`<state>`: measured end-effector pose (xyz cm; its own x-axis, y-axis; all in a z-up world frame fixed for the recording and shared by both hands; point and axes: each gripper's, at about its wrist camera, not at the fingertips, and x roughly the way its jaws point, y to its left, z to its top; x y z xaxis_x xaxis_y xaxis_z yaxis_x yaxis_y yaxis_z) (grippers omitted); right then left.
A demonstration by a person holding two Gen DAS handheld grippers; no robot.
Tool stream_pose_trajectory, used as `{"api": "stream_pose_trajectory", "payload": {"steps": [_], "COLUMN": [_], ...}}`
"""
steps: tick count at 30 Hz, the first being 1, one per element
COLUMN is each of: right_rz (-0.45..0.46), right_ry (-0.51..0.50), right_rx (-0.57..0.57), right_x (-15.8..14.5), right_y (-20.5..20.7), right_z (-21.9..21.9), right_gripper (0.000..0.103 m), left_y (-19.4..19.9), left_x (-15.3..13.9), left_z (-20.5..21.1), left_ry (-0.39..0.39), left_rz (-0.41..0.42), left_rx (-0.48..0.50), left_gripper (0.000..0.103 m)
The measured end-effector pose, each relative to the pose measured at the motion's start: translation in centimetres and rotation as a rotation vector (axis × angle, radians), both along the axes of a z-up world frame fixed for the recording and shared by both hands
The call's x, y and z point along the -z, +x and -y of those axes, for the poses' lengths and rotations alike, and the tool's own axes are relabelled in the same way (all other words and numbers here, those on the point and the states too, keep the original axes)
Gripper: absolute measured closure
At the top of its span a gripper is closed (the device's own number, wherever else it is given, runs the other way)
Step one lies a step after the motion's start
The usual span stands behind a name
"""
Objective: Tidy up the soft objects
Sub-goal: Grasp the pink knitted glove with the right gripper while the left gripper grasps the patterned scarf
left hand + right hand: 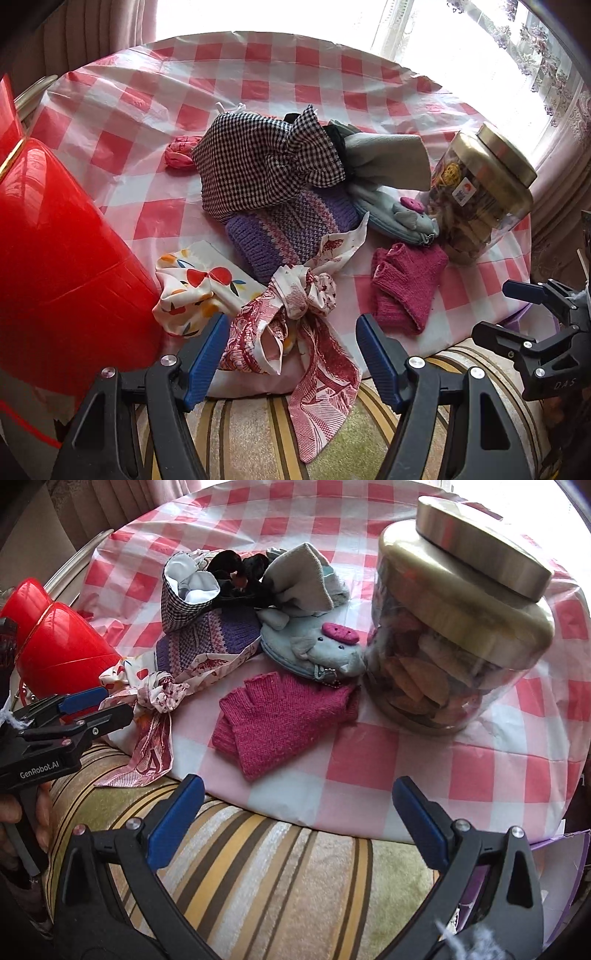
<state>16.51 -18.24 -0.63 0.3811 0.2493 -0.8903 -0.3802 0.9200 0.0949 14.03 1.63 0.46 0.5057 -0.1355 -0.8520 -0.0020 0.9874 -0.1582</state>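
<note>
"GenRobot.AI" was printed in white on the left gripper, and "DAS" was embossed on the right gripper. Both pairs of blue-padded jaws were spread wide, with nothing held. A knotted red-and-white printed scarf was seen lying just ahead of the left gripper on the red-and-white checked tablecloth; a magenta knitted fingerless glove was seen ahead of the right.

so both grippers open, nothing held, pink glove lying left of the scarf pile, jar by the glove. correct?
Not quite: in the right wrist view the pink glove lies right of the scarf pile, between it and the jar. Both the left gripper and right gripper are open and empty.
</note>
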Motion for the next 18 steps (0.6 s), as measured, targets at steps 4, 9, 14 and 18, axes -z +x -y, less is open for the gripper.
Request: {"api": "stream_pose_trajectory", "payload": {"steps": [4, 9, 14, 18], "right_rz": [-0.005, -0.019, -0.025, -0.026], "right_ry": [-0.004, -0.002, 0.001, -0.002], "right_rx": [-0.029, -0.039, -0.045, -0.05], "right_x": [0.4, 0.9, 1.2, 1.3], "right_y": [0.5, 1.1, 1.6, 1.9], "right_z": [-1.0, -1.4, -1.8, -2.2], "right_gripper": [0.001, 0.001, 0.001, 0.001], "left_y": [0.9, 2.2, 2.9, 3.1], "left_x": [0.5, 1.4, 2.5, 2.7], "left_z": [0.1, 0.5, 0.9, 1.3], "left_ry": [0.045, 0.074, 0.083, 0.08], "left_rz": [-0.004, -0.031, -0.063, -0.06], "left_rx": [0.001, 0.027, 0.051, 0.059], "left_gripper": [0.031, 0.031, 0.031, 0.031]}}
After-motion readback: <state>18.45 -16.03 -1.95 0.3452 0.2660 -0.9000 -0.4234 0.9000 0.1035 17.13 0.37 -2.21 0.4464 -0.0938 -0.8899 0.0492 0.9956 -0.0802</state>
